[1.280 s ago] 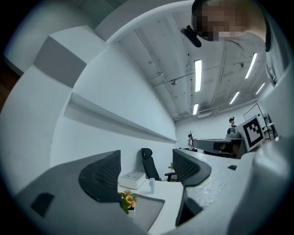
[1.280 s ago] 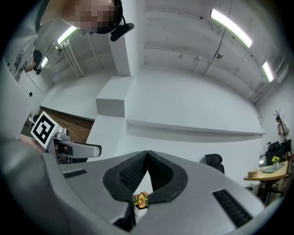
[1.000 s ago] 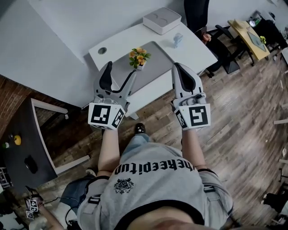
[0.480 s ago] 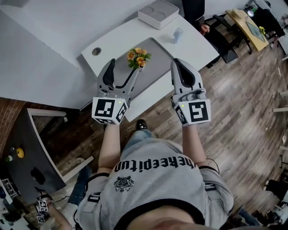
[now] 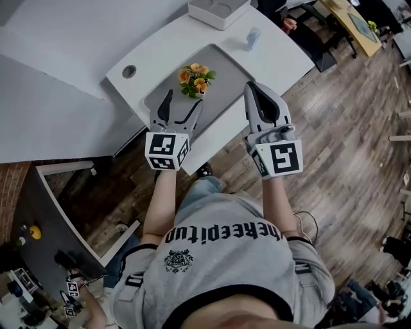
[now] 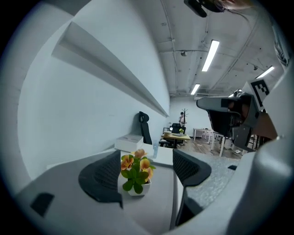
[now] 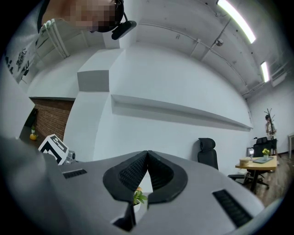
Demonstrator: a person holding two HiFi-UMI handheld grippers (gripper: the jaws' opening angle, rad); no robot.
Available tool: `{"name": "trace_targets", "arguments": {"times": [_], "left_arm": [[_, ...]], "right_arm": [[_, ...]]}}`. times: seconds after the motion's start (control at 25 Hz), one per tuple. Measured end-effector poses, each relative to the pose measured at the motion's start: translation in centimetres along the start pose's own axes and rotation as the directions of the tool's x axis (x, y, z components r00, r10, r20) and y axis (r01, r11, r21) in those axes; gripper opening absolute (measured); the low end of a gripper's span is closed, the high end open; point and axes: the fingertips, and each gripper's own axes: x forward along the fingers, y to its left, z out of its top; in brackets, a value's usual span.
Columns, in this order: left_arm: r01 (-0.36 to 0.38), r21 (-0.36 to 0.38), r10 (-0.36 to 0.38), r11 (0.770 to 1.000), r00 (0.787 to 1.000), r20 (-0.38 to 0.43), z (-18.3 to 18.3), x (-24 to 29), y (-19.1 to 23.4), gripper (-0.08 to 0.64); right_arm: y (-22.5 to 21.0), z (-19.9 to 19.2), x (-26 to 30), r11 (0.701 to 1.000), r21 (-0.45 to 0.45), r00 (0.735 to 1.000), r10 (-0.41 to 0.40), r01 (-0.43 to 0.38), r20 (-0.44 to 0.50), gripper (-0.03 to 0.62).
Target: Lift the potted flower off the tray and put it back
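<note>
The potted flower (image 5: 195,78), orange blooms in a small white pot, stands upright near the front left of the grey tray (image 5: 226,80) on the white table. My left gripper (image 5: 183,103) is open just short of the pot, over the tray's near edge. In the left gripper view the flower (image 6: 136,175) shows between the two dark pads (image 6: 101,177), a little beyond them and untouched. My right gripper (image 5: 250,87) is shut on nothing, to the right of the pot over the tray's front corner. In the right gripper view a bit of the flower (image 7: 138,197) peeks through the gap below the jaw tips.
A white box (image 5: 218,10) sits at the table's far edge, with a small clear bottle (image 5: 253,37) to its right. A round cable hole (image 5: 129,71) is at the table's left. A white wall lies left of the table, wooden floor and a black office chair (image 6: 145,127) around it.
The left gripper has moved forward towards the pot, still open. The right gripper stays shut and has barely moved. The head view has shifted so the table sits higher.
</note>
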Motion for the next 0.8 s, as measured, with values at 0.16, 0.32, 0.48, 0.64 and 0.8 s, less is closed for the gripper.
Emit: {"name": "trace_targets", "arguments": {"times": [0.16,0.32,0.48,0.64,0.8], "left_arm": [[-0.002,-0.022,0.0,1.0,0.997,-0.074,-3.2,1.3,0.8,0.334],[-0.02,-0.025,0.016,0.999,0.991,-0.13,-5.7,2.3,1.6,0.334],[-0.039,-0.014,0.036,0.999,0.981,-0.192,-8.0,3.5,2.2,0.344],[-0.059,-0.028,0.051,0.998,0.97,-0.237,-9.8,5.1,2.2,0.359],[-0.058,-0.028,0.048,0.998,0.958,-0.281,-11.5,6.7,2.3,0.362]], "right_arm": [[-0.3,-1.0,0.2,1.0,-0.003,0.999,-0.026,0.026,-0.036,0.003],[-0.5,-1.9,0.0,0.999,-0.003,0.997,-0.048,0.048,-0.063,0.003],[-0.6,-2.7,-0.4,0.998,-0.011,0.994,-0.067,0.066,-0.088,0.003],[-1.7,-3.0,-1.0,0.996,-0.019,0.989,-0.094,0.092,-0.111,0.003],[-3.0,-3.5,-1.4,0.992,-0.027,0.983,-0.129,0.127,-0.132,0.003]]}}
